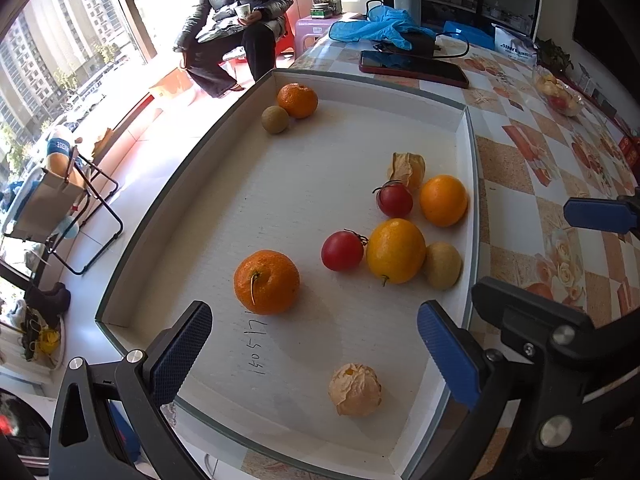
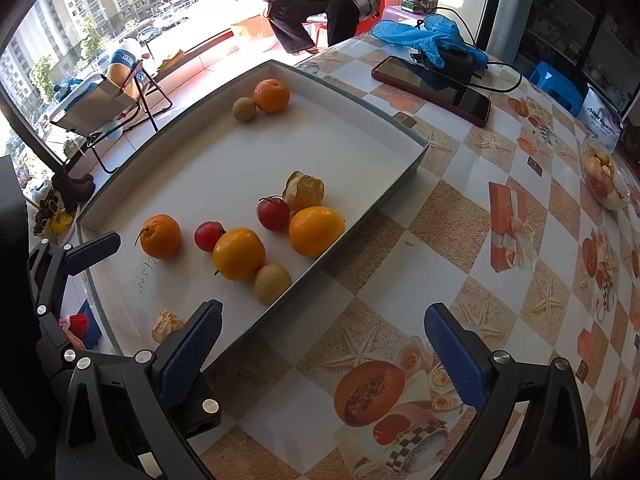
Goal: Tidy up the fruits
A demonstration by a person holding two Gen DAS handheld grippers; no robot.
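Observation:
A shallow white tray [image 1: 168, 216] [image 2: 400, 168] holds the fruit. A tangerine [image 1: 267, 282] [image 2: 160, 236] lies near its front left. A cluster at the right wall has two oranges [image 1: 395, 251] [image 1: 443, 200], two red tomatoes [image 1: 342, 251] [image 1: 394, 199], a kiwi [image 1: 442, 265] and a husked physalis [image 1: 406, 169]. Another physalis [image 1: 355, 390] lies at the front. A tangerine [image 1: 297, 100] and kiwi [image 1: 275, 119] touch at the far corner. My left gripper [image 1: 316, 356] is open and empty over the tray's front. My right gripper [image 2: 324, 360] is open and empty over the tablecloth, beside the tray.
A phone [image 2: 432, 90], blue gloves [image 2: 424, 40] with a black charger, and a bag of fruit [image 2: 604, 180] lie on the patterned tablecloth [image 2: 460, 240]. A seated person [image 1: 240, 20] is beyond the table. A folding stool [image 1: 60, 208] stands on the floor at left.

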